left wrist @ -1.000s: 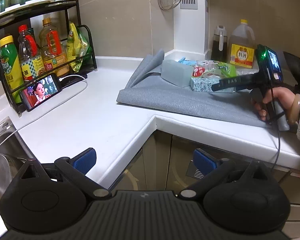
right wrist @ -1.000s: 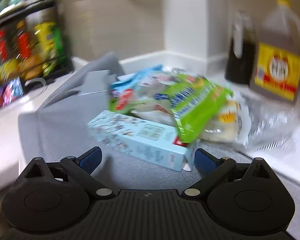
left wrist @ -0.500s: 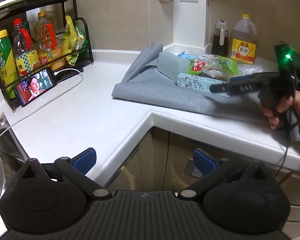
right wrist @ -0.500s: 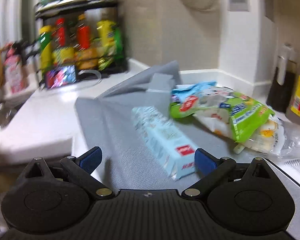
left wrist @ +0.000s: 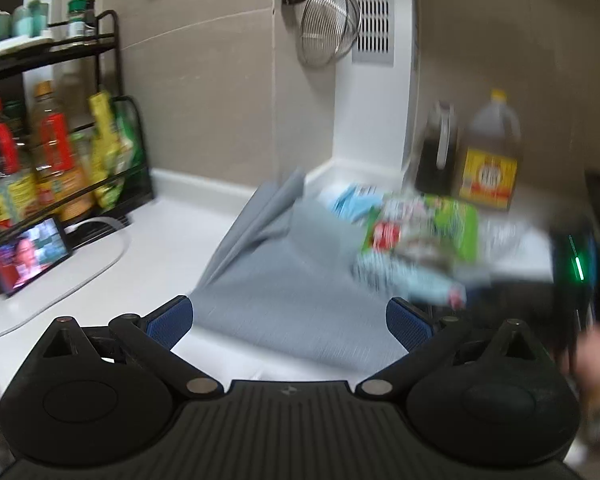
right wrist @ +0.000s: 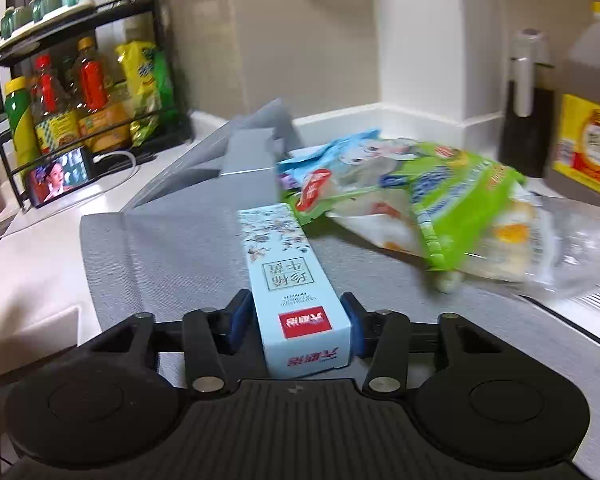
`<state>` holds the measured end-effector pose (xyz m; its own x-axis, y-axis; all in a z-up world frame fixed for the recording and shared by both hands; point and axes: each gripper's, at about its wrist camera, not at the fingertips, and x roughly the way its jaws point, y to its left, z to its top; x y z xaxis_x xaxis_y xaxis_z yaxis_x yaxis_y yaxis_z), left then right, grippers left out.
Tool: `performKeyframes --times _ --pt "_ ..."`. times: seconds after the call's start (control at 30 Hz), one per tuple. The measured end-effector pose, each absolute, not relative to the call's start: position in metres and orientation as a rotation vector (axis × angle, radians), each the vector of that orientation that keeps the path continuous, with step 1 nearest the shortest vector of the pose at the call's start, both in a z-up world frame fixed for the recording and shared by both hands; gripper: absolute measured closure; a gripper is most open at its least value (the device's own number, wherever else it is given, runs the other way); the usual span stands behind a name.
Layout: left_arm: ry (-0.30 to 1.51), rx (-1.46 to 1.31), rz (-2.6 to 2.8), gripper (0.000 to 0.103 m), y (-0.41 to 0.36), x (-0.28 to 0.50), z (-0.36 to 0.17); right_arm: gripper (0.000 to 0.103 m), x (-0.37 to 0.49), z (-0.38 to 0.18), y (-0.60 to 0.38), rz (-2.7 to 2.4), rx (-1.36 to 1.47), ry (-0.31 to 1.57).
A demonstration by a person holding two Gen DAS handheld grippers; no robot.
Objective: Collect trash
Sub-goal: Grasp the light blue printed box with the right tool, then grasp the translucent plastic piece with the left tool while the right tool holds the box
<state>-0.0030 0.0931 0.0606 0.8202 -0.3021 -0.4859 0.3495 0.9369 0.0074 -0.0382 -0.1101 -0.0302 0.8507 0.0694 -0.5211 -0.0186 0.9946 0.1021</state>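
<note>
A white table [right wrist: 40, 264] is carrying a grey mat [right wrist: 172, 256]. On it, one light-blue carton [right wrist: 296, 280] is lying with its long axis pointing away, its near end clamped by the right gripper [right wrist: 296, 322]. Two snack bags [right wrist: 420, 188] are lying just beyond. The left gripper [left wrist: 288, 320] is hanging wide open, empty.

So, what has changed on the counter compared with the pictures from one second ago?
The right gripper, open before, has closed its blue pads on the near end of the light blue carton, which now points straight away from it. The left gripper has moved forward over the gray mat and is open as before. The green snack bag and the bottles stayed in place.
</note>
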Motion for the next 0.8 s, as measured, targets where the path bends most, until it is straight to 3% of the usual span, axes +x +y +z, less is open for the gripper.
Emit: performKeyframes --times 0.23,0.47,0.7,0.8 --pt "0.606 0.075 -0.338 0.0 0.018 0.099 0.055 0.054 -0.042 -0.033 -0.136 -0.055 0.127 0.553" --pt "0.719 0.103 -0.365 0.0 -0.034 0.148 0.032 0.05 -0.041 -0.034 -0.132 -0.095 0.078 0.561" --pt "0.811 0.075 -0.294 0.0 -0.043 0.179 0.007 0.03 -0.034 -0.034 -0.141 -0.082 0.149 0.554" --pt "0.839 0.08 -0.252 0.0 -0.039 0.187 -0.002 0.034 -0.033 -0.034 -0.139 -0.088 0.145 0.554"
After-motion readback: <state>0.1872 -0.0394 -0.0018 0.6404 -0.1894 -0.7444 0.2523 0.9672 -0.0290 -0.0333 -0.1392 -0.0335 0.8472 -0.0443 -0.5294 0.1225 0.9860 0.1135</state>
